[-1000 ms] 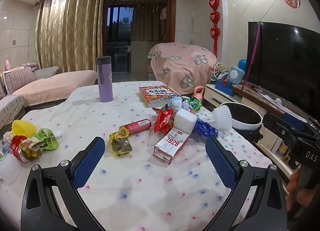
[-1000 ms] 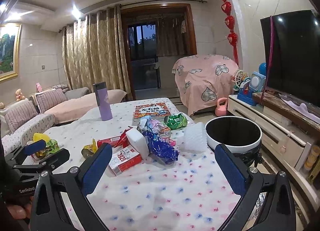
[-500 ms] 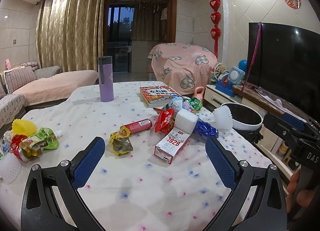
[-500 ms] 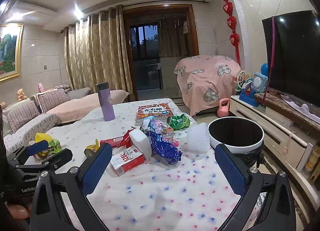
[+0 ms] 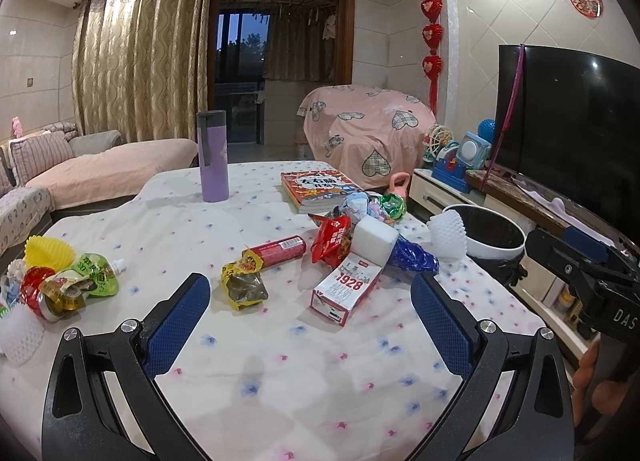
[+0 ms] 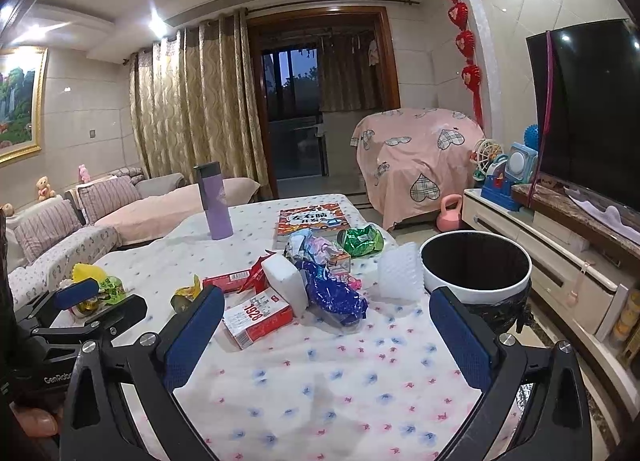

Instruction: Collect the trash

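Note:
Trash lies on the flowered tablecloth (image 5: pixel 280 361): a red-and-white carton marked 1928 (image 5: pixel 346 291), a white foam block (image 5: pixel 374 239), a red snack bag (image 5: pixel 332 239), a red tube wrapper (image 5: pixel 280 247), a yellow wrapper (image 5: pixel 242 287), a blue foil bag (image 6: pixel 336 295) and a white foam net (image 6: pixel 400 271). A black-lined white bin (image 6: pixel 476 267) stands off the table's right edge. My left gripper (image 5: pixel 310 325) is open and empty above the near cloth. My right gripper (image 6: pixel 326 337) is open and empty, near the carton (image 6: pixel 258 315).
A purple flask (image 5: pixel 212 157) and a book (image 5: pixel 318 189) stand at the far side. More wrappers, a can and a yellow foam net (image 5: pixel 48 253) lie at the left edge. A TV (image 5: pixel 568 133) on a low cabinet is to the right, a sofa to the left.
Both grippers have shifted only slightly; the scene looks a little nearer in the right wrist view. Nothing was taken hold of or moved.

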The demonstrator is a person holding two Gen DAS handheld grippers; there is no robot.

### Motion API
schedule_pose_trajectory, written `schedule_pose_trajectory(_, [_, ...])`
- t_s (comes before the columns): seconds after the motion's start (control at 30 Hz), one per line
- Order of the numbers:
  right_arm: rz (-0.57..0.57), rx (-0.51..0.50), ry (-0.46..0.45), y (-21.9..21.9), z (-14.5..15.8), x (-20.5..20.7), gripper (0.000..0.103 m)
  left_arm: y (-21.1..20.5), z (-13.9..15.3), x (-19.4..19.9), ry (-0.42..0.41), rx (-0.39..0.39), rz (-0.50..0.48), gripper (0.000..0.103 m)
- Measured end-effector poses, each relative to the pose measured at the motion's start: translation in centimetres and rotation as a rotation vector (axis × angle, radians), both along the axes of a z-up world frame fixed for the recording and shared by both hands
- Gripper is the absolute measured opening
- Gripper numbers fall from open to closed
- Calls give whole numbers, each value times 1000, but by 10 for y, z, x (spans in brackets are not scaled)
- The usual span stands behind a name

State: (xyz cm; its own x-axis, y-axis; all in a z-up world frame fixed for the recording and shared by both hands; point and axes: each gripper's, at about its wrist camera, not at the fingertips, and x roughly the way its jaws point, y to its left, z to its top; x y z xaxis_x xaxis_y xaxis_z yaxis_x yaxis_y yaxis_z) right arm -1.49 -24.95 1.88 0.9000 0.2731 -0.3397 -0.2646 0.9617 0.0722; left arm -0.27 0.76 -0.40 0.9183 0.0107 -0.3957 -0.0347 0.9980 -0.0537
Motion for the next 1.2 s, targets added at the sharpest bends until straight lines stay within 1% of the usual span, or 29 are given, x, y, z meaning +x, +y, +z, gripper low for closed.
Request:
schedule_pose_trajectory(0.3, [11, 6, 11, 6, -3, 3, 103, 9, -3, 1, 16, -8, 7, 103])
schedule_pose_trajectory(0.4, [31, 19, 19, 7, -4, 4, 103, 12, -4, 3, 23, -9, 12, 103])
schedule_pose_trajectory(0.47, [52, 32, 41, 10, -6, 8, 103, 17, -7, 6, 35, -15, 18, 103])
schedule_pose_trajectory(0.6, [98, 48, 110, 22, -13, 18, 103, 33, -13, 16, 70, -31, 39, 103])
schedule_pose_trajectory(0.67, [113, 37, 136, 31, -16, 21, 103, 41, -16, 20, 87, -38, 48, 103])
schedule_pose_trajectory(0.77, [140, 20, 176, 46, -22, 28, 103, 53, -24, 34, 141, -44, 53, 103])
schedule_pose_trajectory(0.87, [163, 54, 241, 53, -32, 42, 103, 65, -33, 47, 195, -75, 45, 103])
schedule_pose_trajectory(1.0, [151, 92, 328, 55, -43, 60, 102, 77, -46, 68, 263, -100, 46, 103])
schedule_pose_trajectory(1.07, [152, 109, 368, 58, -48, 70, 102, 80, -50, 77, 283, -102, 42, 103])
schedule_pose_trajectory(1.2, [158, 149, 452, 71, -60, 90, 97, 90, -55, 97, 318, -116, 25, 103])
